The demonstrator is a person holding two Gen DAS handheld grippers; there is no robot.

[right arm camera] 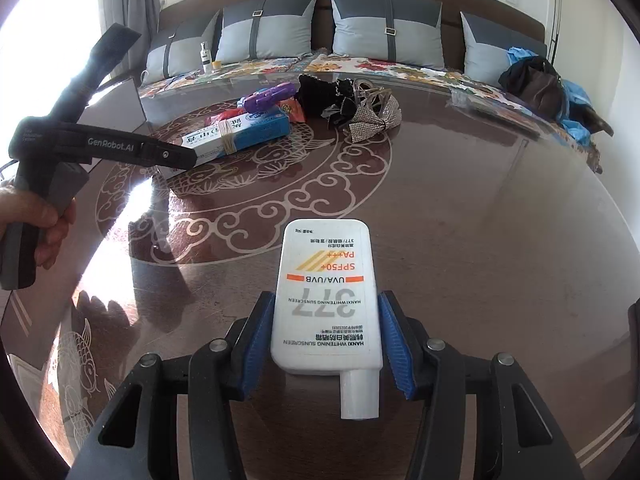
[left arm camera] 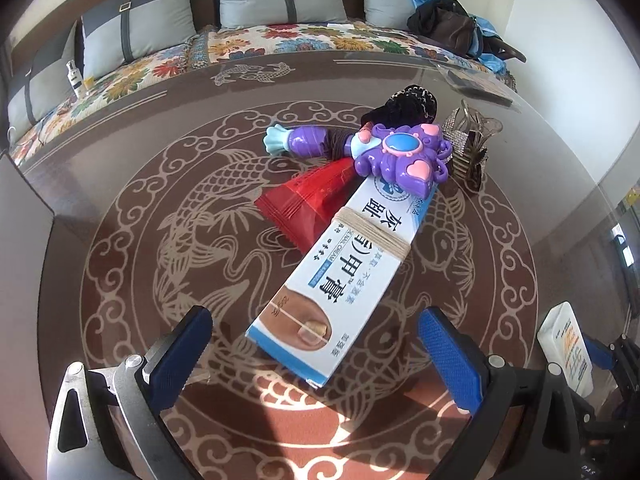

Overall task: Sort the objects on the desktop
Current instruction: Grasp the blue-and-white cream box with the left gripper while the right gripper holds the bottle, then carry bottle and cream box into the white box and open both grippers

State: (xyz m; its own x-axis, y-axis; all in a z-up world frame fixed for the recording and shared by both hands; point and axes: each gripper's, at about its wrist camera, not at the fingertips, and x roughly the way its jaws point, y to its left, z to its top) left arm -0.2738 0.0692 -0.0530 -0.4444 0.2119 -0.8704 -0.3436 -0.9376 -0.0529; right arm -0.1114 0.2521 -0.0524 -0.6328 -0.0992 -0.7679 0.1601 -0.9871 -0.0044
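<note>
A white sunscreen bottle [right arm camera: 324, 256] lies cap toward me between the blue pads of my right gripper [right arm camera: 326, 298], which press on both of its sides just above the table. The same bottle [left arm camera: 564, 344] shows at the right edge of the left wrist view. My left gripper [left arm camera: 316, 316] stands wide open over the near end of a blue-and-white nail cream box [left arm camera: 348, 248] bound with rubber bands, without touching it. A red packet [left arm camera: 304, 200] lies under the box's left side. A purple toy [left arm camera: 396, 156] rests on its far end.
Behind the pile lie a black scrunchie [left arm camera: 408, 104] and a rhinestone hair clip [left arm camera: 464, 140]. All sit on a round brown glass table [right arm camera: 460, 208] with fish patterns. A person's hand [right arm camera: 36, 216] holds the left gripper's handle. Beyond is a sofa [left arm camera: 248, 44] with cushions, a small bottle [left arm camera: 76, 78] and a dark bag [left arm camera: 448, 24].
</note>
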